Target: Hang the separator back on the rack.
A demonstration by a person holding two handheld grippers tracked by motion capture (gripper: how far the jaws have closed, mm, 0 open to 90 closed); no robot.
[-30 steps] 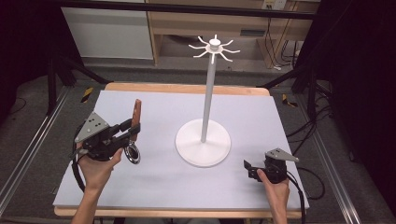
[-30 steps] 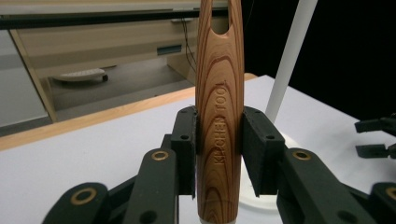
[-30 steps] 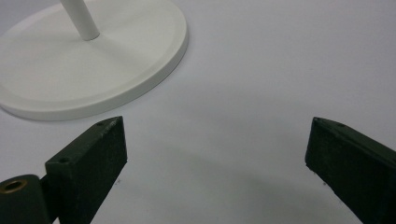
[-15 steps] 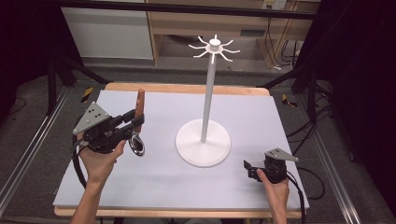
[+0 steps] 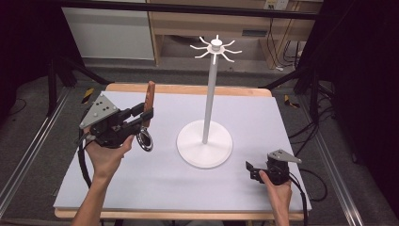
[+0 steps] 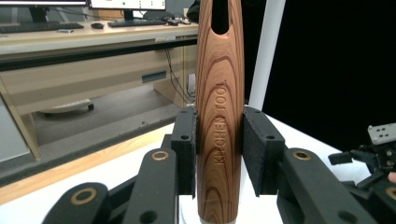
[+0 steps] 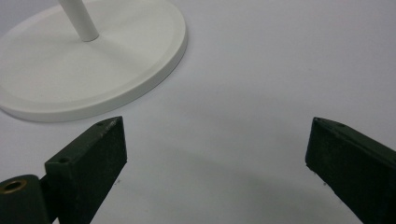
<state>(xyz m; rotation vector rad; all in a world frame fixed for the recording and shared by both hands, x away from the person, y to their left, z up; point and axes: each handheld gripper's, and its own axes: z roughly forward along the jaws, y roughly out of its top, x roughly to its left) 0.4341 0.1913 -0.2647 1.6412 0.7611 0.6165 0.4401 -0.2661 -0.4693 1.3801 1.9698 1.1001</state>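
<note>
My left gripper (image 5: 141,117) clamps wooden-handled kitchen tool (image 6: 219,116) upright. My right gripper (image 7: 215,158) wide, empty, beside hook stand (image 5: 210,94). Next, likely: lift handle's hole onto hook.

The handle (image 6: 219,116) is reddish-brown with dark wood-grain stripes. The stand (image 5: 205,141) is plain white, as are its hooks (image 5: 216,48). The table (image 5: 263,122) has a pale grey-lilac top edged in light wood. Both grippers, left (image 5: 141,117) and right (image 5: 251,170), are black with grey plates.
</note>
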